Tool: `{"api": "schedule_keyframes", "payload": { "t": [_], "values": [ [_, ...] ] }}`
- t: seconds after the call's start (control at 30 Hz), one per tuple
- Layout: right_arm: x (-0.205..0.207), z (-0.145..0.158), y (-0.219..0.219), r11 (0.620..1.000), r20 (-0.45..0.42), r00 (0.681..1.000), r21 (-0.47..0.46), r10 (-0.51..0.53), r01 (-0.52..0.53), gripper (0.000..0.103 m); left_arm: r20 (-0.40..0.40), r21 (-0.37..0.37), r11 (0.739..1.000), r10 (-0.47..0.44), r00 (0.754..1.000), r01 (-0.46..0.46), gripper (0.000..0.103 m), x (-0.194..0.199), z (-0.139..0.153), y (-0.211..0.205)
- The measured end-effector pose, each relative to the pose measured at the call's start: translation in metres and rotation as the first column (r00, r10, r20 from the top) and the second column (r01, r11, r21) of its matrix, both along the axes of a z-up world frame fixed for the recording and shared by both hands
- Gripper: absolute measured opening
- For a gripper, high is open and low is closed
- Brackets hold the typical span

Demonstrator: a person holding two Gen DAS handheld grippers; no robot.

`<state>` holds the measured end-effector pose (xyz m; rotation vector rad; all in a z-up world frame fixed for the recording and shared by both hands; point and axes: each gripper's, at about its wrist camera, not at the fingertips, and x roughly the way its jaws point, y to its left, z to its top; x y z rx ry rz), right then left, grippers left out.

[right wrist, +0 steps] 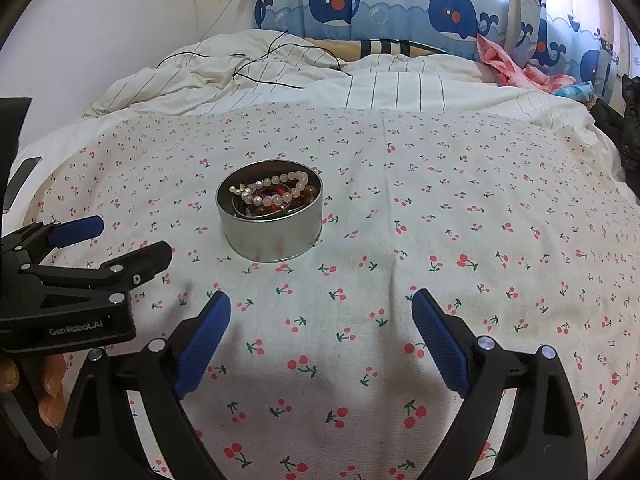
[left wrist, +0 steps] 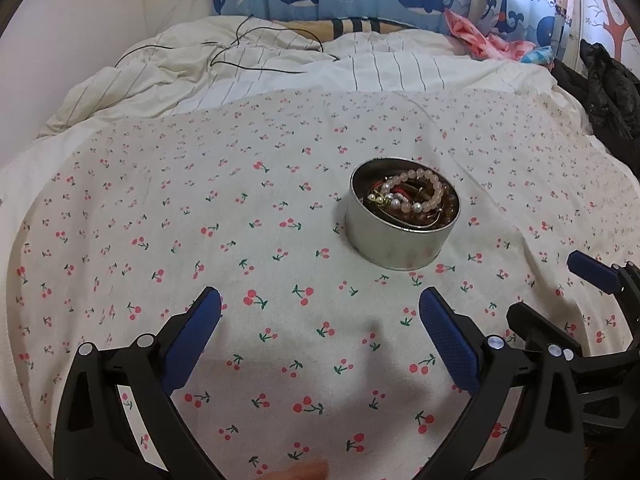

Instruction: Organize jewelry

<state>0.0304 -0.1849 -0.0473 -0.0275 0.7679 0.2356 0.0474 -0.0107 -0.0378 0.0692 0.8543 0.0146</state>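
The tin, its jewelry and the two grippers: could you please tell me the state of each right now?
Round metal tin: lid off, upright on the cherry-print cloth.
Beaded bracelets: piled inside the tin, tangled together.
Left gripper: open, empty, short of the tin.
Right gripper: open, empty, short of the tin.

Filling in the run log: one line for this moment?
left gripper: open | right gripper: open | tin: holds bracelets | nothing held
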Motion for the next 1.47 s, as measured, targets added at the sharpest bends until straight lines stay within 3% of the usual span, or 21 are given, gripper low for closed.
{"api": "schedule_keyframes", "payload": {
  "t": [0.77, 0.93, 1.03, 1.23, 1.47],
  "values": [
    [0.000, 0.000, 0.001, 1.000, -0.002, 1.000, -0.002, 0.001, -0.001, 0.088, -0.014, 0.015, 1.000, 0.006, 1.000, -0.006, 0.095, 0.002, 0.000, -0.001],
    [0.000, 0.000, 0.001, 1.000, -0.002, 1.000, -0.004, 0.002, -0.002, 0.088, 0.029, -0.097, 0.995, 0.005, 1.000, -0.002, 0.095, -0.003, 0.003, 0.010],
    [0.001, -0.002, 0.001, 1.000, -0.004, 1.000, -0.006, 0.007, -0.007, 0.088, 0.029, -0.108, 0.994, 0.027, 0.999, -0.024, 0.095, -0.002, 0.003, 0.015],
    [0.001, -0.003, -0.001, 1.000, -0.001, 1.000, -0.006, 0.001, -0.001, 0.088, -0.064, -0.156, 0.983, 0.089, 0.994, -0.098, 0.095, 0.008, -0.007, 0.029],
    [0.001, -0.003, -0.001, 1.000, -0.001, 1.000, -0.007, 0.003, -0.003, 0.090, -0.067, -0.095, 0.992, 0.076, 0.995, -0.082, 0.095, 0.010, -0.007, 0.022]
  ]
}}
